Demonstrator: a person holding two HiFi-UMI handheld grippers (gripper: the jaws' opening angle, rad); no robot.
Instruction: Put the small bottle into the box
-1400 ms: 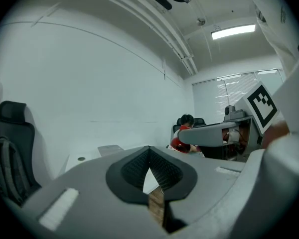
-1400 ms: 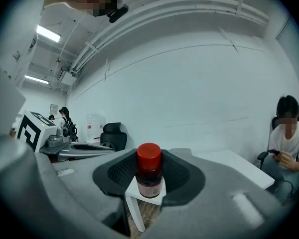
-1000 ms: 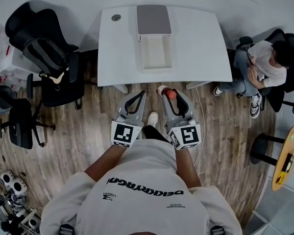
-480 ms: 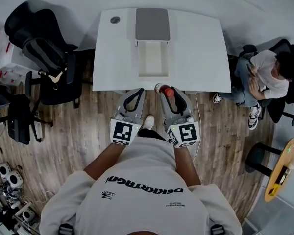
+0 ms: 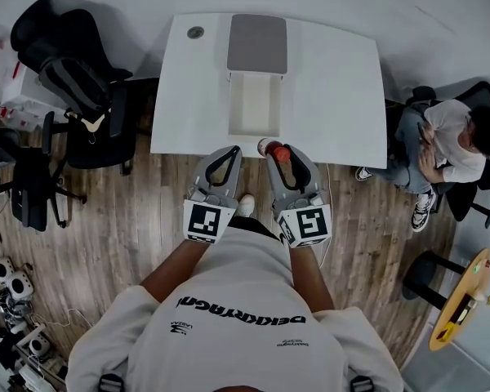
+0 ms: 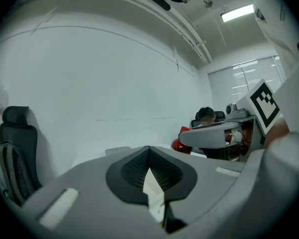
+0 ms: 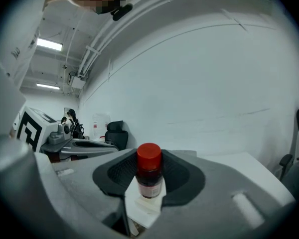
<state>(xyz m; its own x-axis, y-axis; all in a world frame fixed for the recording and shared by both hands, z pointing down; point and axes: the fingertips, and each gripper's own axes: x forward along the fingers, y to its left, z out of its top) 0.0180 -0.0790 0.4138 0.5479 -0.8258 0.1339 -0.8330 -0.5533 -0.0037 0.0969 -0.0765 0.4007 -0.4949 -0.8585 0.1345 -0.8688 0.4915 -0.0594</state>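
Right now my right gripper (image 5: 276, 150) has its jaws clamped on the small bottle (image 7: 149, 176). They stand fairly wide because the bottle's body fills the gap. The pads (image 7: 182, 176) press on the labelled body below the red cap, so the bottle sits upright with the cap standing proud of the jaws. I judge that grip suits setting it down on its base.

My left gripper (image 6: 150, 171) has its jaws together at the tips with nothing between them. It hangs just beside the right one, idle, since this looks like a one-handed job.

The box (image 5: 256, 104) lies ahead of both sets of jaws on the white table (image 5: 335, 80), a little left of the right jaws' line. Its lid (image 5: 256, 43) is folded back on the far side, leaving the tray open towards me. The bottle is only at the table's near edge, not yet over the tray, so I would need to carry it forward and leftward before lowering.
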